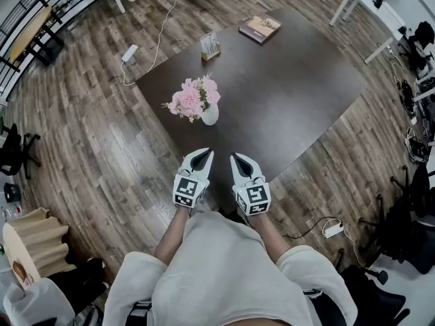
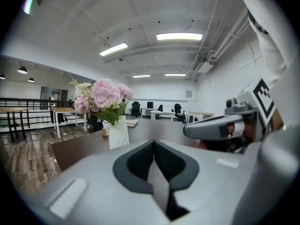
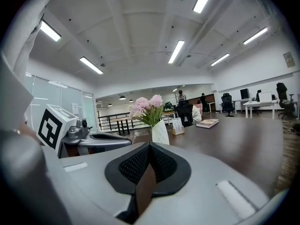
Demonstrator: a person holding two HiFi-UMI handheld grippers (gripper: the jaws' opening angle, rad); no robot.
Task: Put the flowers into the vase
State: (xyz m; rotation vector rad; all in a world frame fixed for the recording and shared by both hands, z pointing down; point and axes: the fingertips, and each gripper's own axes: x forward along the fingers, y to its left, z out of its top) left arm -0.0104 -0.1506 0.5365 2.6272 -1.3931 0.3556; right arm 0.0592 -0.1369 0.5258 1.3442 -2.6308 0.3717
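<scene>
Jaws together, empty; flowers (image 1: 194,98) in vase (image 1: 210,116)

flowers (image 1: 194,99): stems hidden in vase (image 1: 210,116) | book (image 1: 259,28): cover too small to read | card stand (image 1: 210,46): print unreadable

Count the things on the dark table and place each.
3. The vase, flowers in it, stands near the left edge of the table; a card stand sits farther back along that edge; a book lies at the far corner. None seems hidden.
</scene>
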